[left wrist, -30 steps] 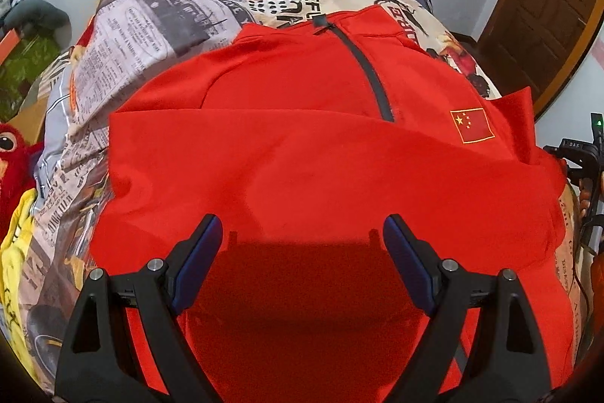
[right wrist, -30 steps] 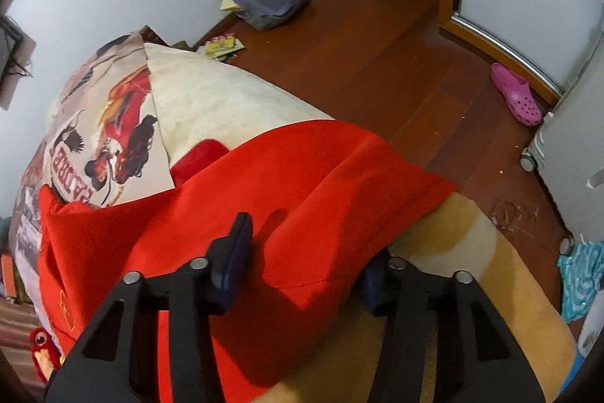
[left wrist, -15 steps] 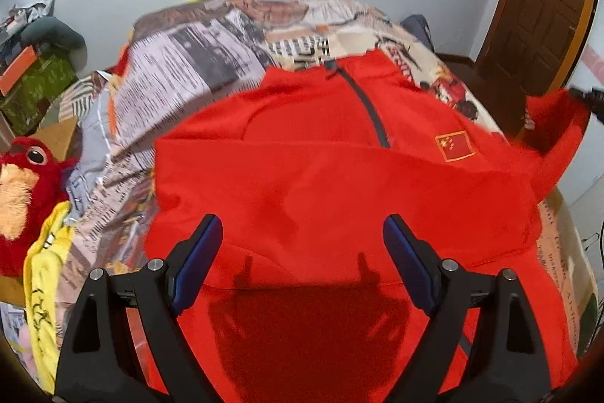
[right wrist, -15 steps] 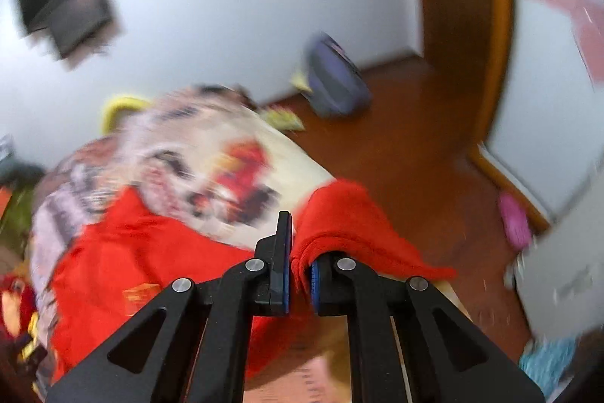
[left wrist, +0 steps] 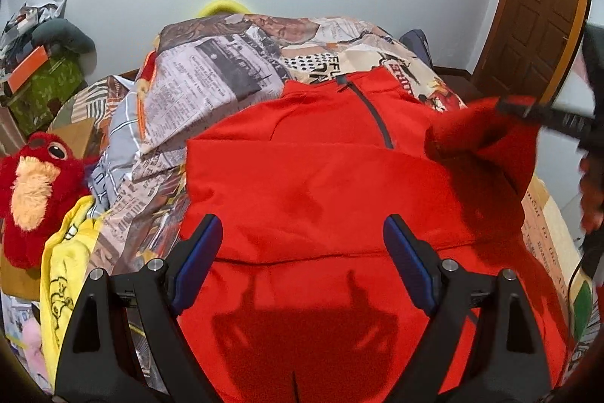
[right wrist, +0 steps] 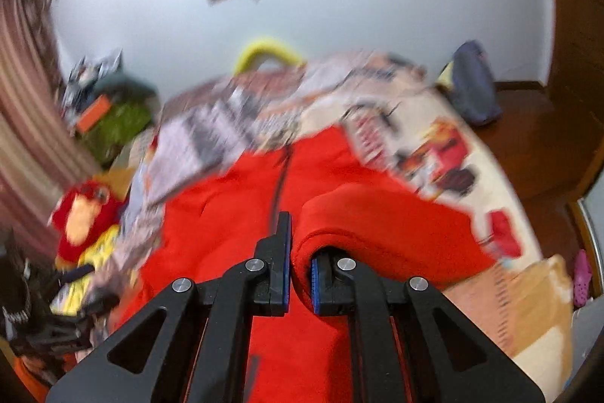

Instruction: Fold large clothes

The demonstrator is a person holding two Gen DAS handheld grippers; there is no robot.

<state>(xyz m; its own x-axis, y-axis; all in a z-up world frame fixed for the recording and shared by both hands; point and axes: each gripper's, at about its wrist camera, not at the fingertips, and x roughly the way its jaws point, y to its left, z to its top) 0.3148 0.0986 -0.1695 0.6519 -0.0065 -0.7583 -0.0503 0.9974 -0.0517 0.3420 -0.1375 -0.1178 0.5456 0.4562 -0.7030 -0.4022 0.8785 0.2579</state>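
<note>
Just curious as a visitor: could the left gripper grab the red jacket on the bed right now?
Probably yes. The left gripper is open above the red jacket, with nothing between. The right gripper pinches only the far sleeve.

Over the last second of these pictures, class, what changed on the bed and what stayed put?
The right tongs closed on the red jacket's sleeve, lifted it off the bed edge and carried it over the jacket's body, now covering the flag patch. The left tongs stayed open, holding nothing, and pulled back from the jacket. Bedspread and red plush toy stayed put.
</note>
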